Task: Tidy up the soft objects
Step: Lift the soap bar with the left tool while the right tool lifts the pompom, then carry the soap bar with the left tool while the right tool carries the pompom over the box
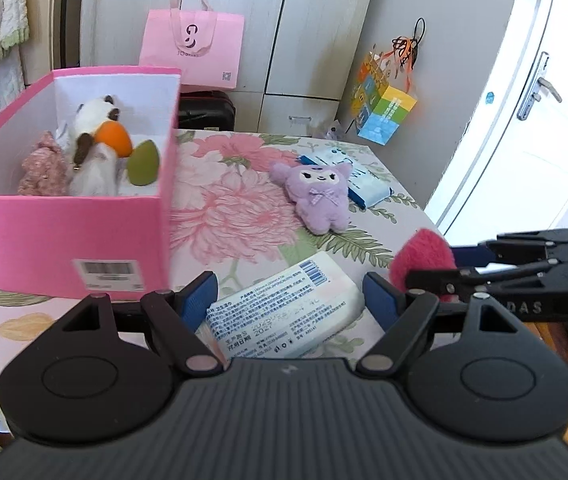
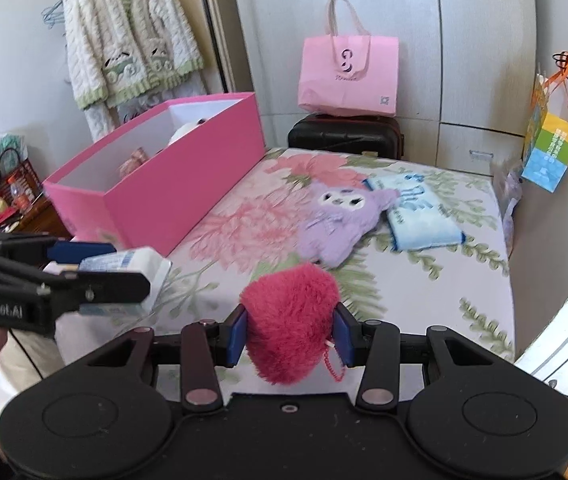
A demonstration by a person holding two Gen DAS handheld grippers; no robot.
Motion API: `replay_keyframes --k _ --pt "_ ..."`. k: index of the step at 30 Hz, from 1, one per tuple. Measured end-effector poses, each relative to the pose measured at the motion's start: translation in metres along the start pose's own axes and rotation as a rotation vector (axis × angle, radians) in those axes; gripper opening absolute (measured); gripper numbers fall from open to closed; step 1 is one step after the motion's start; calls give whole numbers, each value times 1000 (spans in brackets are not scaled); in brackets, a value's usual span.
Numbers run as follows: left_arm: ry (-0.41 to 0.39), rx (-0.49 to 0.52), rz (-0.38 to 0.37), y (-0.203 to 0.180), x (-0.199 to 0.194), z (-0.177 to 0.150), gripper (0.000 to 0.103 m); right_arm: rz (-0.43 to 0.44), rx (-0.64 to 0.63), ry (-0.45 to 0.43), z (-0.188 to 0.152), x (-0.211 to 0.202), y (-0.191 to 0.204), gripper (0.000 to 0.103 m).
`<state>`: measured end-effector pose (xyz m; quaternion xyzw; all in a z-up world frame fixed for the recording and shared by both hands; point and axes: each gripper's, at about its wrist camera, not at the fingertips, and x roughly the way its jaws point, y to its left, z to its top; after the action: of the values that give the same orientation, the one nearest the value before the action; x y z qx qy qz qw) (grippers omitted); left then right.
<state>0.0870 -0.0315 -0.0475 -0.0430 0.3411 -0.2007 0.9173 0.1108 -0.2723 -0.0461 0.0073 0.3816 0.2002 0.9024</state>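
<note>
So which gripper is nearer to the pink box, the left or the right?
Left. The left gripper, holding a white tissue pack, is just beside the near corner of the pink box. The right gripper, holding a red fluffy toy, is farther out.

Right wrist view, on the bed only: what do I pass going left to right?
pink box → white wipes pack held in the left gripper → red fluffy toy → purple plush → blue pack

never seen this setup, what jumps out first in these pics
The pink box on the flowered bed, at the left, already holding plush toys. Then the fluffy red pom-pom clamped in the right gripper, and the purple plush lying mid-bed beside a blue tissue pack.
</note>
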Motion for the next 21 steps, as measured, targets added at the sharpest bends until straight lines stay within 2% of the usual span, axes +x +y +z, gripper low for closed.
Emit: replay_keyframes --k 6,12,18,21 --pt "-12 8 -17 27 -35 7 79 59 -41 20 3 -8 32 49" --pt "-38 -4 -21 53 -75 20 79 197 -63 33 21 -11 61 49" --pt "-61 -18 -52 75 -101 38 79 250 -144 -10 46 -15 98 49" --pt "-50 -28 -94 84 -102 48 79 261 -168 -47 63 -15 113 50"
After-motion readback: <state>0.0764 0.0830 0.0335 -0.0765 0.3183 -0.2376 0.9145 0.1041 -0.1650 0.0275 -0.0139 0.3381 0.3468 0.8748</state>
